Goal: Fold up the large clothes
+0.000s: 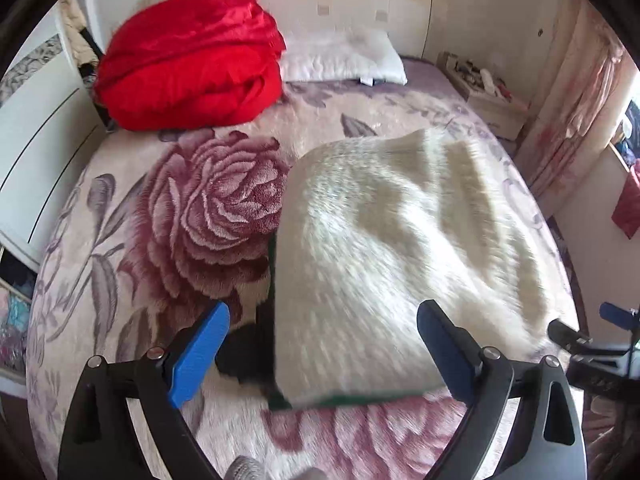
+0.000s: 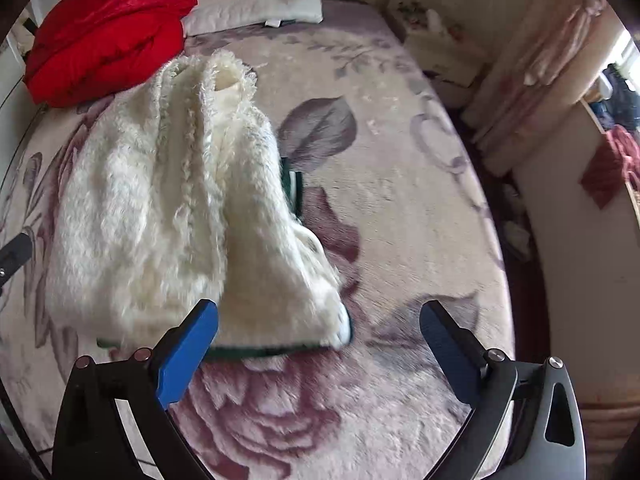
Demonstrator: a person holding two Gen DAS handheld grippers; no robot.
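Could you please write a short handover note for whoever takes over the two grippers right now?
Left gripper: open, nothing between its jaws, hanging over the near edge of the white fluffy garment.
Right gripper: open, empty, above the garment's near right corner.
Garment: lies released on the floral bedspread, folded over into a rough bundle, with a dark green edge showing underneath along the near side.
Elsewhere: red quilt and pillow at the head of the bed, untouched.
Done: at least one fold, judging by the doubled layers.
Left: probably tidy the bundle or fold again.
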